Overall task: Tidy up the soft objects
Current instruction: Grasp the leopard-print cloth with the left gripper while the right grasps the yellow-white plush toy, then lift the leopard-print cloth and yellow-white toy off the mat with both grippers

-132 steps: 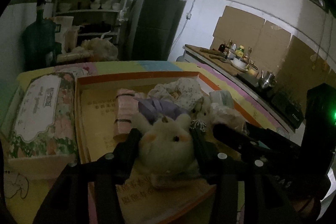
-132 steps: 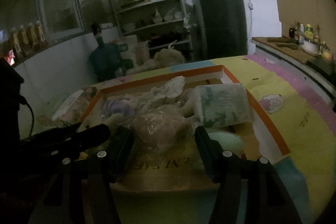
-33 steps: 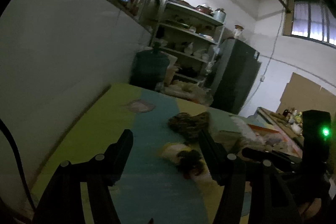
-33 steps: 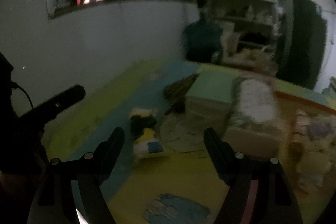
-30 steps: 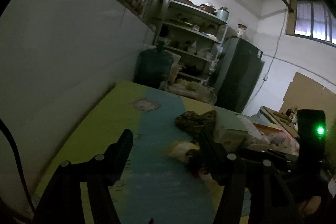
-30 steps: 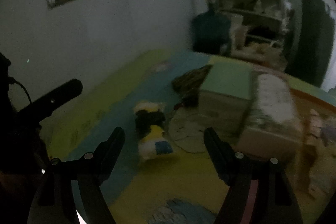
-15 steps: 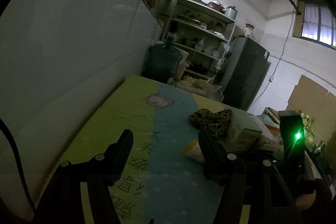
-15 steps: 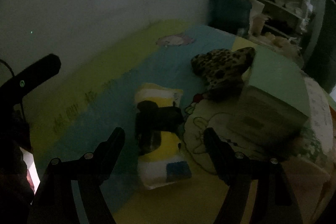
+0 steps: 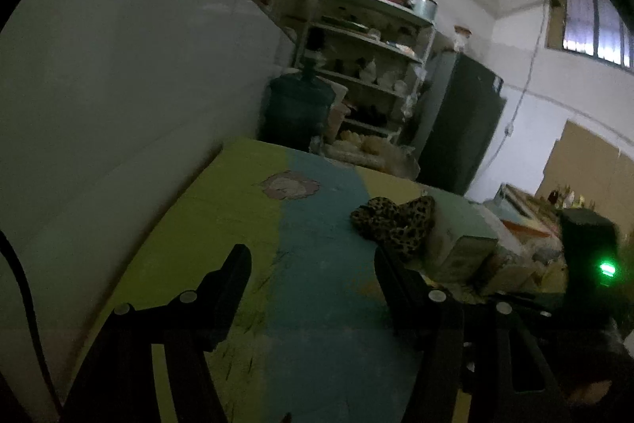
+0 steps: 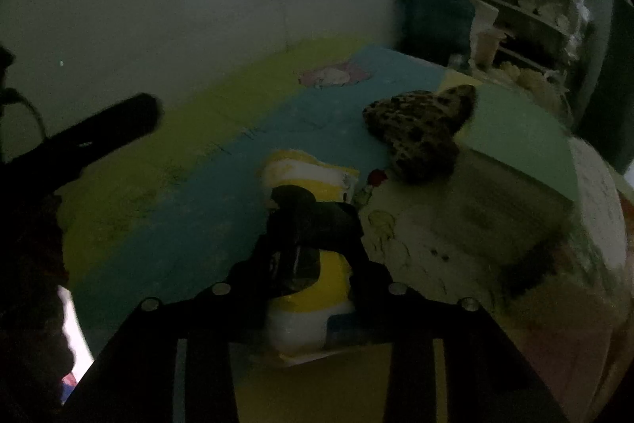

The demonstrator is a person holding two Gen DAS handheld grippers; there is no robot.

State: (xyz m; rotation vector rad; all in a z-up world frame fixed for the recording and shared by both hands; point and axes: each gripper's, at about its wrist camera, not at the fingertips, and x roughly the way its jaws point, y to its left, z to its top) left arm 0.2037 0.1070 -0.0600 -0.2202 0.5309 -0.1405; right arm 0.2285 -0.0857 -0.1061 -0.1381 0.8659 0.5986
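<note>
A soft yellow and white packet with a black band lies on the blue stripe of the mat. My right gripper is shut on it, its pads pressing the packet's sides. A leopard-print soft item rests beyond it against a green-topped box; the left wrist view shows it too, as the leopard-print item. My left gripper stands open over the mat with nothing between its fingers. One of its fingers shows at the left of the right wrist view.
A white wall runs along the mat's left edge. A dark water jug, a loaded shelf and a dark fridge stand behind the table. A floral tissue pack lies right of the box.
My right gripper has come down over the yellow packet and its jaws have closed on it. The left gripper's view has shifted left, and the packet has passed out of it.
</note>
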